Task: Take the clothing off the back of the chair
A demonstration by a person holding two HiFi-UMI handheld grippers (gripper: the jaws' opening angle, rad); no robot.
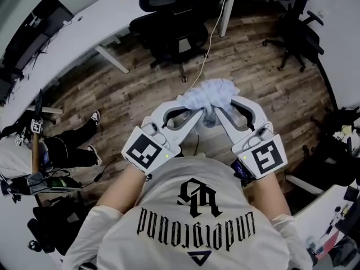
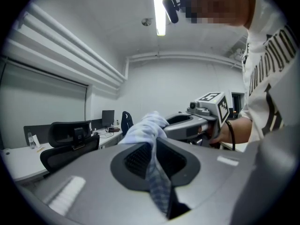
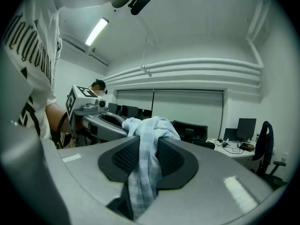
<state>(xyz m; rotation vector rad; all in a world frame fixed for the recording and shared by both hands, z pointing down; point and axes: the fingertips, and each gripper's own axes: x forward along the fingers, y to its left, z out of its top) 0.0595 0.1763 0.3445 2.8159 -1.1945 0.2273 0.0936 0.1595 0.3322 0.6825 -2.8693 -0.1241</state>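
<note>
A pale blue checked piece of clothing [image 1: 212,96] is bunched up in the air in front of the person, over the wooden floor. My left gripper [image 1: 198,112] is shut on one fold of it, and my right gripper [image 1: 221,110] is shut on another fold close beside. In the left gripper view the cloth [image 2: 151,139] runs between the two jaws, with the right gripper [image 2: 187,125] behind it. The right gripper view shows the cloth [image 3: 145,158] pinched the same way. A black office chair [image 1: 175,24] stands ahead by the desk with a bare back.
A long white desk [image 1: 84,27] curves along the back and left. A second black chair [image 1: 298,27] stands at the right. A seated person's legs and shoes [image 1: 79,139] are at the left. A white cable [image 1: 205,55] hangs down to the floor.
</note>
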